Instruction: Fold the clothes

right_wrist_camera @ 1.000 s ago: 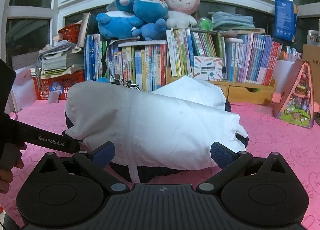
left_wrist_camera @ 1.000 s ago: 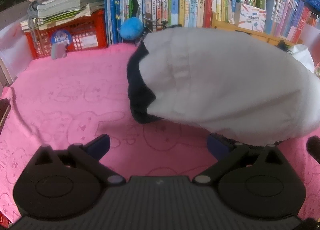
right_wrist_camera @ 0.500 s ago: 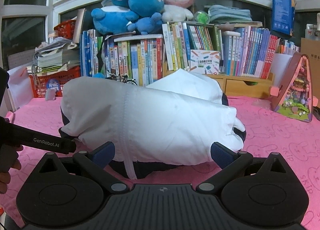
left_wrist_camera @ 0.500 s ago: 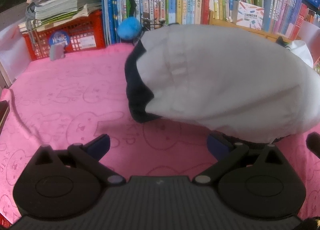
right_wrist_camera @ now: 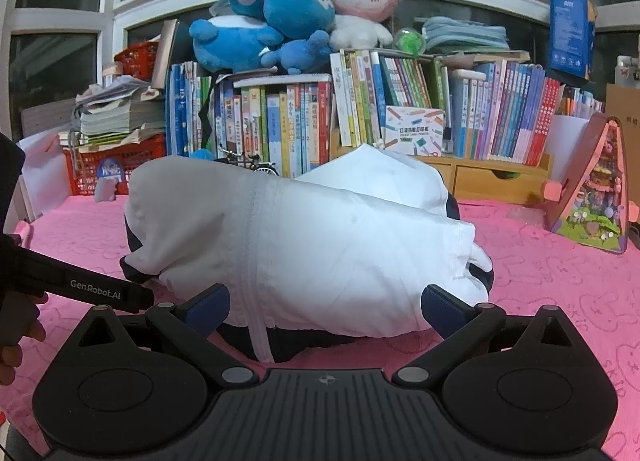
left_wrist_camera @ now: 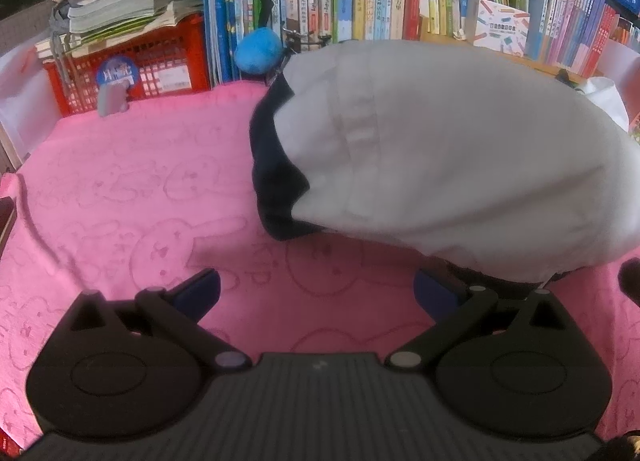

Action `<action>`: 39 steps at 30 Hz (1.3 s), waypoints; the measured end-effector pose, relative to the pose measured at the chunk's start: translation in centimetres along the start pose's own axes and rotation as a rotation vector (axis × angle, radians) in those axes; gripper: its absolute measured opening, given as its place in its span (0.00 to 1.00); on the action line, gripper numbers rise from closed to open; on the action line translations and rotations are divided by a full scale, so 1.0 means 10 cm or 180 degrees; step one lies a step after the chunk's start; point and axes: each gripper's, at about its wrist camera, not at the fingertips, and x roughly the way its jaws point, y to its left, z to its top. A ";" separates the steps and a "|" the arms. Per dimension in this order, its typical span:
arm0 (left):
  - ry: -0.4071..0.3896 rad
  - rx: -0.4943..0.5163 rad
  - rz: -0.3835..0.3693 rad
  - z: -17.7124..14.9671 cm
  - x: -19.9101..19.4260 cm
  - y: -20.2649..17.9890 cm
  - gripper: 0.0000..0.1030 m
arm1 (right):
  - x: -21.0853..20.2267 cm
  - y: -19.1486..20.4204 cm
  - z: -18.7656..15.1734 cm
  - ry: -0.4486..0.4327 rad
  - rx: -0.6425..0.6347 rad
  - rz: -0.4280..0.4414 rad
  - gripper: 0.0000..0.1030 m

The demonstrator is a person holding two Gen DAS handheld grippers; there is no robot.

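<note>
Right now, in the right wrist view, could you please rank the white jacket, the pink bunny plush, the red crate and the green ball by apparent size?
1. white jacket, nearest, which inflates it
2. pink bunny plush
3. red crate, similar to the plush, partly hidden, so unsure
4. green ball

your left tongs (left_wrist_camera: 316, 287) sit low and level, jaws spread wide with clear space between the two blue-padded fingertips (left_wrist_camera: 200, 291), nothing pinched. the black body of the tool fills the bottom of the left wrist view, both finger linkages splayed outward evenly. your right tongs (right_wrist_camera: 326, 303) are held the same way: low, level, jaws wide apart, blue pads (right_wrist_camera: 444, 307) at either side, gripping nothing. in the right wrist view your left tool comes in from the left edge as a dark bar pointing toward the middle, and your left hand (right_wrist_camera: 18, 331) is wrapped around its handle, fingers curled under it at the frame edge.
</note>
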 end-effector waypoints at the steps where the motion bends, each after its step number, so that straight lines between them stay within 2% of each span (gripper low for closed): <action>1: 0.0004 -0.0003 -0.0008 0.00 0.00 0.00 1.00 | 0.00 0.00 0.00 -0.0005 -0.0012 -0.0005 1.00; 7: -0.0039 0.0001 0.0050 0.00 0.00 0.02 1.00 | -0.04 0.00 0.14 -0.0140 -0.0203 -0.0119 1.00; 13: -0.0084 0.0017 0.0110 0.02 0.02 0.04 1.00 | 0.06 -0.12 0.31 -0.0412 -0.0543 -0.0429 1.00; 16: -0.0182 0.0040 0.0060 0.00 0.01 0.04 1.00 | 0.33 -0.18 0.37 -0.0394 -0.0737 -0.0561 1.00; 19: -0.0329 0.0060 -0.0095 -0.04 0.00 0.07 1.00 | 0.62 -0.19 0.36 -0.0212 -0.0908 -0.0497 0.98; 21: -0.0352 0.0063 -0.0132 -0.03 0.02 0.09 1.00 | 0.74 -0.19 0.35 -0.0215 -0.1043 -0.0510 0.98; 23: -0.0367 0.0043 -0.0079 -0.02 0.05 0.11 1.00 | 0.77 -0.20 0.41 -0.0319 -0.1147 -0.0692 0.98; 25: -0.0384 0.0024 -0.0052 -0.01 0.06 0.15 1.00 | 0.67 -0.27 0.51 -0.0526 -0.1065 -0.0786 0.98; 27: -0.0383 0.0014 -0.0048 0.00 0.08 0.17 1.00 | 0.54 -0.39 0.60 -0.0683 -0.0877 -0.0646 0.98; 29: -0.0369 0.0009 -0.0037 0.00 0.11 0.18 1.00 | 0.43 -0.42 0.59 -0.0656 -0.0906 -0.0254 0.98; 31: -0.0350 0.0002 -0.0001 0.02 0.14 0.19 1.00 | 0.34 -0.33 0.43 -0.0517 -0.1209 0.0141 0.98; 33: -0.0344 -0.0001 0.0046 0.04 0.15 0.20 1.00 | 0.29 -0.16 0.16 -0.0342 -0.1767 0.0456 0.99; 36: -0.0365 0.0042 0.0091 0.11 0.14 0.20 1.00 | 0.37 0.12 -0.14 -0.0244 -0.2594 0.0492 0.99; 39: -0.0459 0.0152 0.0114 0.18 0.11 0.16 1.00 | 0.63 0.20 0.11 -0.0375 -0.2564 0.0355 0.99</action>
